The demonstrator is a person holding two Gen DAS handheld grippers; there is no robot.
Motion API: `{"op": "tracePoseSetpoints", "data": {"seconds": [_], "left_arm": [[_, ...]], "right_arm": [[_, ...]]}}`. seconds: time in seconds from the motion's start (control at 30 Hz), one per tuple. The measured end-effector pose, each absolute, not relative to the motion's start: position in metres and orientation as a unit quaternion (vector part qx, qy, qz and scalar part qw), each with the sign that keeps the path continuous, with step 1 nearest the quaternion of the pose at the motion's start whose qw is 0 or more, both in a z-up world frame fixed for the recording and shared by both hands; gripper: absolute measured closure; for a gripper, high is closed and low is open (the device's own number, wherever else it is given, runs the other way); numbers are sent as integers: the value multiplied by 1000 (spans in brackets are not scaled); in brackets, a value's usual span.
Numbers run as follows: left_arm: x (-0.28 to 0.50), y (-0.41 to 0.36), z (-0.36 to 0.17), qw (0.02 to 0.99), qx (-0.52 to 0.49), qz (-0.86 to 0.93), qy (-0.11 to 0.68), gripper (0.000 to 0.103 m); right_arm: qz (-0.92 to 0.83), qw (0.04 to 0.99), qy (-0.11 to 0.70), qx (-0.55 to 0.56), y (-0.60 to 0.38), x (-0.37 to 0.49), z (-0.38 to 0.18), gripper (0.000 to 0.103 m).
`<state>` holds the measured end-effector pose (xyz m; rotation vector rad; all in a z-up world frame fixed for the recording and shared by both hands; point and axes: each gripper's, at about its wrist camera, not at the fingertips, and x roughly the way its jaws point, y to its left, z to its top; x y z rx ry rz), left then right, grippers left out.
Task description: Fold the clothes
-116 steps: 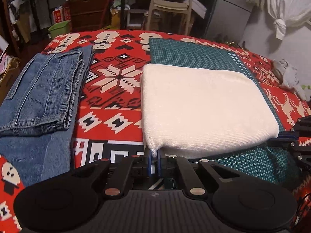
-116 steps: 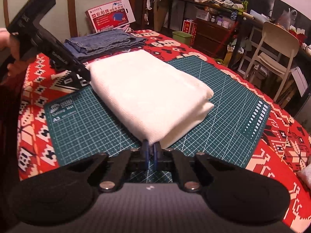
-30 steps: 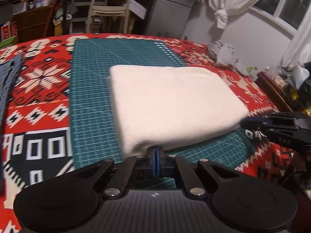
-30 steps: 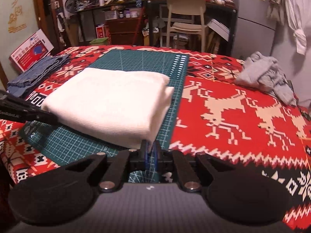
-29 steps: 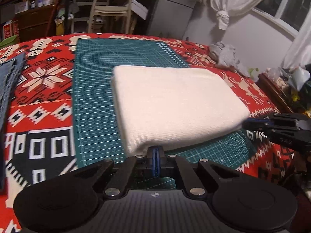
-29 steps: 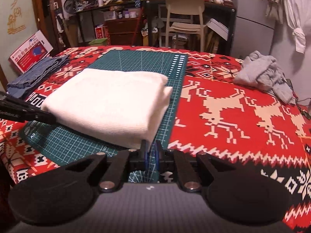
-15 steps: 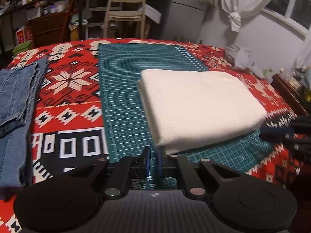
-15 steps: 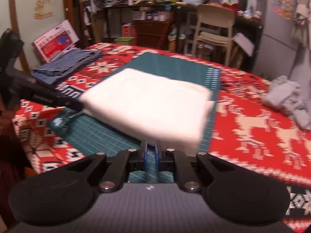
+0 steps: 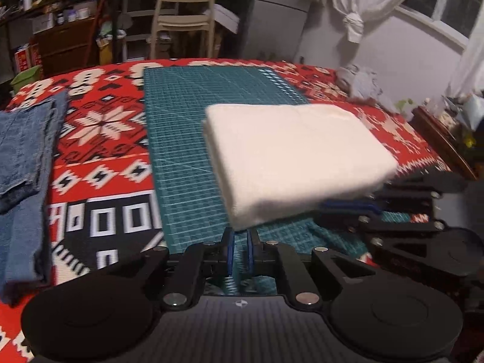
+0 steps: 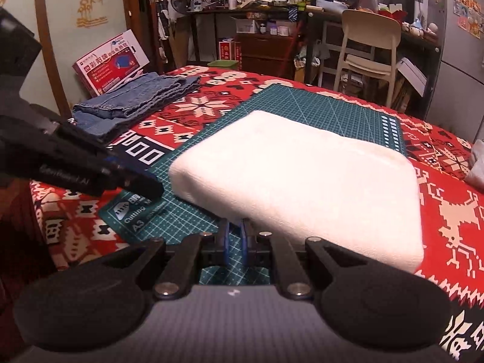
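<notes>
One cream folded cloth (image 9: 298, 154) lay thick and rectangular. Both the left gripper (image 9: 239, 242) and right gripper (image 10: 234, 233) stood narrowly parted, empty, just near of its corners.

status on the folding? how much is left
Done: the jeans lie folded on the red cloth, and the white garment is a neat folded rectangle, partly on the green mat. In hand: both grippers, left and right, sit at its near corners with jaws slightly apart, not gripping. Left: a grey garment lies crumpled at the far edge.
</notes>
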<state>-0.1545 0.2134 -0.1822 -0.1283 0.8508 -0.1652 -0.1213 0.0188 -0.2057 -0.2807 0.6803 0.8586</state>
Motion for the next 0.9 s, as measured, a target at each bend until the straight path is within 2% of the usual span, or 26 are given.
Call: {"op": "tracePoseSetpoints", "data": {"seconds": [0.5, 0.9], "left_arm": [[-121, 167, -188, 898, -76, -162, 402, 95], [-137, 193, -186, 899, -111, -124, 404, 95]], "right_arm": [[349, 869, 326, -129, -28, -110, -200, 97], [276, 893, 346, -82, -79, -97, -193, 95]]}}
